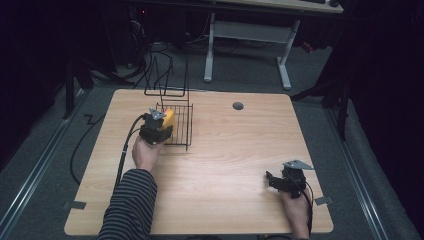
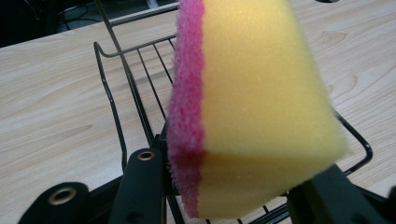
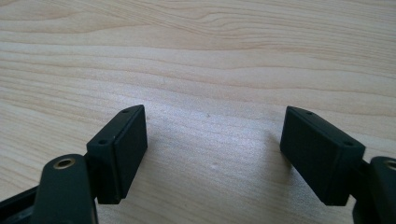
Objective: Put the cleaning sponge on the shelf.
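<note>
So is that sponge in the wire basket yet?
Not yet: the left gripper holds the sponge above the wire basket, clamped between its jaws.

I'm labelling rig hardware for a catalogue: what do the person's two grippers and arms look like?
Both the left gripper and the right gripper are black, each topped by a grey three-cornered plate and trailing a black cable. Their jaws are flat black blocks with small screw holes. The left forearm wears a dark striped sleeve.

High view overhead facing forward, gripper views close, all sharing the table [image 1: 225, 150].
</note>
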`<state>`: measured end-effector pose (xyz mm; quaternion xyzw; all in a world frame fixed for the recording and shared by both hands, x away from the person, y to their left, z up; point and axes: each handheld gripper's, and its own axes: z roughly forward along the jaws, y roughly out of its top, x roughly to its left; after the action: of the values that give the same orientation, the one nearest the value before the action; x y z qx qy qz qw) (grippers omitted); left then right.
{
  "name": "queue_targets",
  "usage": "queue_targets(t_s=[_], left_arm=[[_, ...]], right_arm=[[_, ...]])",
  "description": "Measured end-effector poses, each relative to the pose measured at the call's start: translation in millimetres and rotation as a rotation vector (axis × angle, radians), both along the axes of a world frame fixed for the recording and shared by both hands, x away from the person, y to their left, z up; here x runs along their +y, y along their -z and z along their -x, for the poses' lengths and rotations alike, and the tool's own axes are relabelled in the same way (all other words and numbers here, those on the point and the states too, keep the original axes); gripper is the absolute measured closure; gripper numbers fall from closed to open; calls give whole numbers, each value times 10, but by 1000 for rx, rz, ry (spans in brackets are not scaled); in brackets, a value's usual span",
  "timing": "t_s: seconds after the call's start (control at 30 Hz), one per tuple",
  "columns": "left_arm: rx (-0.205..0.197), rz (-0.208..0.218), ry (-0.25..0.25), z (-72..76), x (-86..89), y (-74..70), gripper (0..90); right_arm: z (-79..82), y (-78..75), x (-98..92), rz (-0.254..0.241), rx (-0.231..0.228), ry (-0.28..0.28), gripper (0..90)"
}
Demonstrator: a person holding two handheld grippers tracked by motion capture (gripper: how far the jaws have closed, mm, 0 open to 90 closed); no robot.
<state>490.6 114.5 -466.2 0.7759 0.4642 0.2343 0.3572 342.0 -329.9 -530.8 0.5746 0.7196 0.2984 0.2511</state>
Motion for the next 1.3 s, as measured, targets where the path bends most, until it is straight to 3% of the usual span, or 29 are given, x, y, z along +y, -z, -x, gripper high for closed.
queue_targets(t_s=[0.63,0.83,1.3], left_arm=[[11,10,-5,-18,14,11,599],[12,2,-19,-27,20,22,500],[1,35,-18,23,61,-52,295]], right_arm=[[0,0,0,0,0,0,232],[0,0,0,0,0,0,233],[2,-2,-1,2,2,0,233]])
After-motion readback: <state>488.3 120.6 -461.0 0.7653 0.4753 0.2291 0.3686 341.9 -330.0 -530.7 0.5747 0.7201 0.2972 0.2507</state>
